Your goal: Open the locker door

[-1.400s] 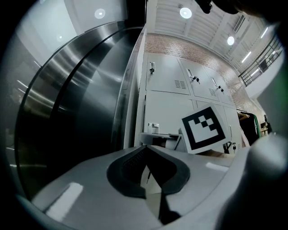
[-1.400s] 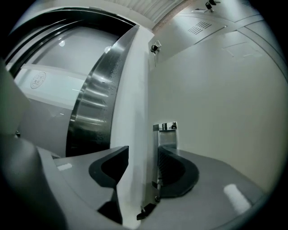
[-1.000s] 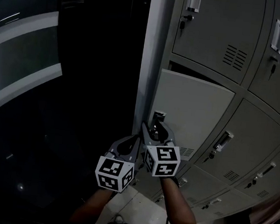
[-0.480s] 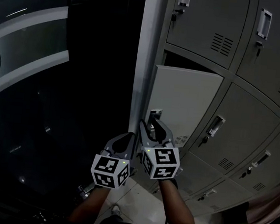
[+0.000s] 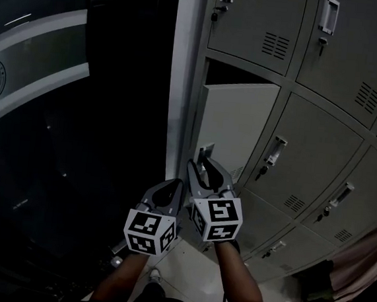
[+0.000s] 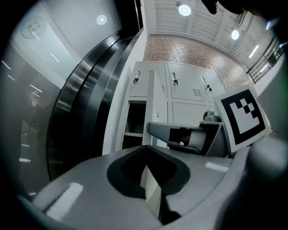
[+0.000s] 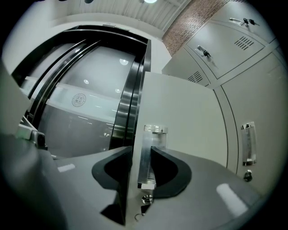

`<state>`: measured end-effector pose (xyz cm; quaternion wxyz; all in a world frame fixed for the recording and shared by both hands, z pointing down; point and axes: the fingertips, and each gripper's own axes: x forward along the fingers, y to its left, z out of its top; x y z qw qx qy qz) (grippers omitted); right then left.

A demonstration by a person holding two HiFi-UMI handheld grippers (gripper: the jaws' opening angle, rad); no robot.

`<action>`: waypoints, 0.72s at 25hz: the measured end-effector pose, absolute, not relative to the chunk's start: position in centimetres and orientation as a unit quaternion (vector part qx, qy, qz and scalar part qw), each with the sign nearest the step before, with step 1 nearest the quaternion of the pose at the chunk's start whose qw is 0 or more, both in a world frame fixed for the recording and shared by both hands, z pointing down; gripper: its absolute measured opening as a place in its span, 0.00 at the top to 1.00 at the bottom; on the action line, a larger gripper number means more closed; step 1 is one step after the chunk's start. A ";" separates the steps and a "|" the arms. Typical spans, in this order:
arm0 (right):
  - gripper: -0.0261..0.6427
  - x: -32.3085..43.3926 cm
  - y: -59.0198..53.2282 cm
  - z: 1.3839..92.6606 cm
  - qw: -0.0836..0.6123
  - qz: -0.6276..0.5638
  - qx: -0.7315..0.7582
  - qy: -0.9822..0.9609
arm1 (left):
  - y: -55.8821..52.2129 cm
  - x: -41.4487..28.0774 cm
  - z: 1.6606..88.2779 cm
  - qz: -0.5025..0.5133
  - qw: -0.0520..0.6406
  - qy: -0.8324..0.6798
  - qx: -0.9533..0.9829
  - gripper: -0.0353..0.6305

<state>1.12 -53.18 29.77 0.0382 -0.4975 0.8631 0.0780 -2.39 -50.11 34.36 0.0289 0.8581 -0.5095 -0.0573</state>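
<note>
While the head view shows only the right gripper (image 5: 201, 168) at the ajar locker door (image 5: 234, 125), its own view shows jaws closing on the door's free edge and upright handle (image 7: 148, 157). That edge points toward the person. The left gripper (image 6: 145, 155) is pressed together and empty.

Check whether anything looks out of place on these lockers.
One locker door stands ajar, with a dark gap above its top edge, while the other lockers around it are shut. The right gripper is closing its jaws with that door's handle between them. Nothing looks damaged.
</note>
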 end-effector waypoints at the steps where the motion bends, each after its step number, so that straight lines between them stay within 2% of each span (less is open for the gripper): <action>1: 0.78 1.4 -52.9 29.8 0.040 0.078 -0.497 0.863 | -49.8 -2.2 34.3 -0.057 0.028 -0.509 0.859 0.94; 8: 0.77 2.3 -51.7 29.8 0.038 0.088 -0.497 0.863 | -48.0 -1.4 33.7 -0.058 0.018 -0.512 0.857 0.94; 11: 0.72 2.9 -51.0 29.7 0.035 0.095 -0.499 0.861 | -47.1 -1.3 33.7 -0.056 0.017 -0.519 0.853 0.94; 18: 0.72 4.1 -47.8 30.0 0.039 0.080 -0.495 0.864 | -44.2 -0.6 33.5 -0.044 0.016 -0.526 0.849 0.94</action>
